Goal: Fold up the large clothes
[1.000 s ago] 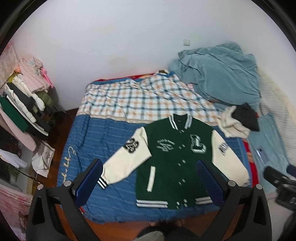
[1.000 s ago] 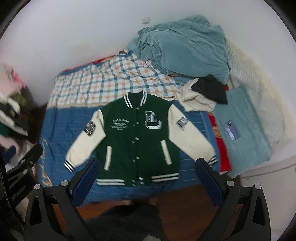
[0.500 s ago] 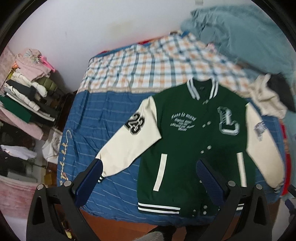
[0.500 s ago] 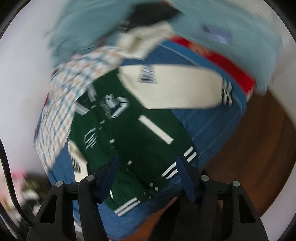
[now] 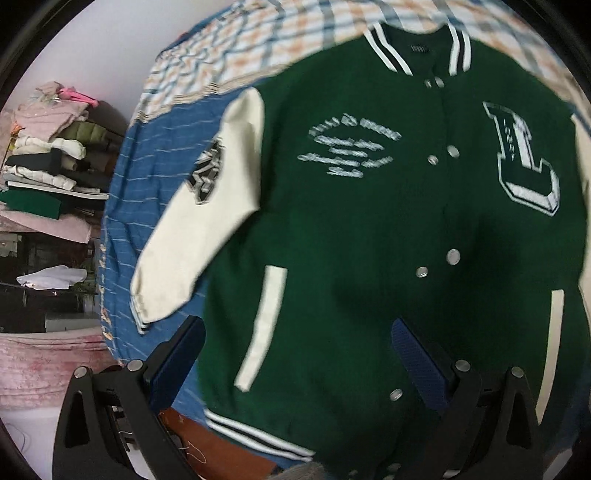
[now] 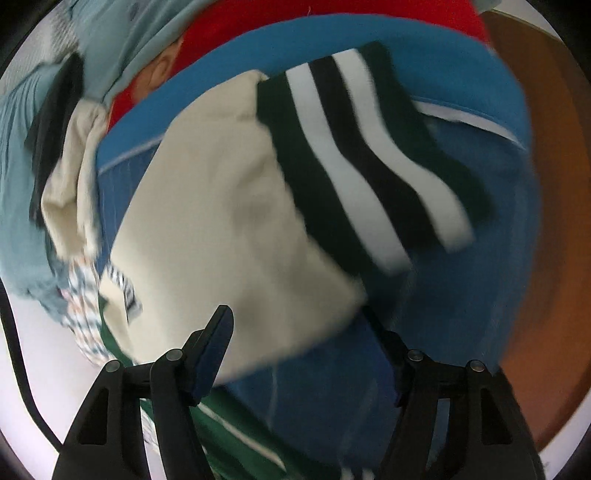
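A green varsity jacket (image 5: 369,229) with cream sleeves lies face up and spread out on the blue bed cover (image 5: 122,192). My left gripper (image 5: 299,354) is open, low over the jacket's lower front near its striped hem. In the right wrist view the jacket's cream sleeve (image 6: 214,221) with its striped cuff (image 6: 365,155) fills the frame. My right gripper (image 6: 301,347) is open just above the sleeve, a little short of the cuff. Neither gripper holds cloth.
A checked sheet (image 5: 258,40) covers the head of the bed. Stacked folded clothes (image 5: 48,155) stand on shelves at the left. A teal blanket (image 6: 22,155) and red cloth (image 6: 295,22) lie beyond the sleeve. Wooden floor (image 6: 554,184) borders the bed.
Both grippers have dropped from a high view of the bed to close over the jacket. The right one has swung toward the sleeve's cuff. Both stayed open.
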Available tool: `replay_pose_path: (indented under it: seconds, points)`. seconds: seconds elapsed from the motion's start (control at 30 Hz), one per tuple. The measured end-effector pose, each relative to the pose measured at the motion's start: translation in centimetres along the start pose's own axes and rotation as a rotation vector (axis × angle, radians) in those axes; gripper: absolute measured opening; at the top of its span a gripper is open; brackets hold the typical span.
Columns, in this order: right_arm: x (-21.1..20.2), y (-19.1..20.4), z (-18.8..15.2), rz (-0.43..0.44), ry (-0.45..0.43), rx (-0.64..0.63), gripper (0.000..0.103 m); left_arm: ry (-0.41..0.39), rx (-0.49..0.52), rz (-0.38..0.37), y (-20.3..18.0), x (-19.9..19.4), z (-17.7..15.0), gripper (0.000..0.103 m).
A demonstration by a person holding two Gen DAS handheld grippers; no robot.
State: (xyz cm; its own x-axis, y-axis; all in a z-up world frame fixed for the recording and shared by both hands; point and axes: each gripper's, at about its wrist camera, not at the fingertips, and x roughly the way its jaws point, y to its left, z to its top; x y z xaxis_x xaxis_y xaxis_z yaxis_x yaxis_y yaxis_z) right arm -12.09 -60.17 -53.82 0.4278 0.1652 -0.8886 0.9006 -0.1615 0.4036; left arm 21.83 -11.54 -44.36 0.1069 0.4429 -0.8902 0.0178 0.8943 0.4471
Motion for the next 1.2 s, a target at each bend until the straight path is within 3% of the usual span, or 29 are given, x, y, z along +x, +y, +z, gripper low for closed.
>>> replay_pose_path:
  seconds: [0.07, 0.1, 0.17, 0.2, 0.27, 0.47, 0.53, 0.57, 0.63, 0.67, 0.83, 0.97, 1.0, 1.03, 1.2]
  points:
    - [1.0, 0.1, 0.6, 0.002, -0.023, 0.04, 0.07, -0.001, 0.01, -0.006, -1.6, 0.3, 0.5, 0.103]
    - [0.9, 0.5, 0.6, 0.006, -0.036, 0.05, 0.063, -0.005, 0.015, -0.01, -2.5, 0.3, 0.7, 0.103]
    - [-0.2, 1.0, 0.6, 0.009, -0.071, 0.043, 0.035, -0.015, 0.026, -0.025, -3.9, 0.2, 1.0, 0.103]
    - [-0.8, 1.0, 0.7, 0.053, -0.091, 0.048, 0.015, -0.022, 0.035, -0.036, -4.6, 0.0, 1.1, 0.103]
    - [-2.4, 2.4, 1.1, 0.096, -0.135, 0.009, 0.013, -0.035, 0.049, -0.049, -5.8, -0.3, 1.4, 0.103]
    - [-7.6, 10.8, 2.5, 0.069, -0.421, -0.335, 0.012, -0.096, 0.088, -0.078, -8.4, -0.3, 1.8, 0.103]
    - [-5.8, 11.3, 4.0, 0.013, -0.394, -0.389, 0.022, -0.084, 0.098, -0.077, -9.1, 0.5, 1.7, 0.103]
    - [-3.9, 10.5, 5.3, -0.002, -0.32, -0.365, 0.024, -0.076, 0.1, -0.079, -9.2, 0.8, 1.7, 0.103]
    - [-1.2, 8.2, 6.7, 0.061, -0.195, -0.271, 0.033, -0.069, 0.104, -0.079, -9.6, 1.5, 1.6, 0.103]
    - [-0.6, 7.5, 7.0, 0.086, -0.174, -0.248, 0.036, -0.07, 0.11, -0.079, -9.6, 1.8, 1.4, 0.103]
    - [1.9, 5.7, 8.7, 0.308, -0.156, -0.132, 0.042, -0.05, 0.13, -0.073, -10.5, 3.5, 0.7, 0.103]
    - [2.7, 5.3, 10.4, 0.388, -0.183, -0.05, 0.045, -0.046, 0.127, -0.073, -11.3, 3.9, 0.9, 0.103]
    - [2.7, 5.9, 10.6, 0.392, -0.195, -0.06, 0.042, -0.049, 0.127, -0.075, -11.4, 3.8, 0.9, 0.103]
    - [2.7, 7.2, 10.7, 0.365, -0.211, -0.098, 0.014, -0.052, 0.127, -0.076, -11.5, 3.7, 0.9, 0.103]
    - [-1.7, 11.4, 11.9, 0.309, -0.308, -0.225, 0.01, -0.091, 0.141, -0.097, -12.3, 2.3, 1.6, 0.103]
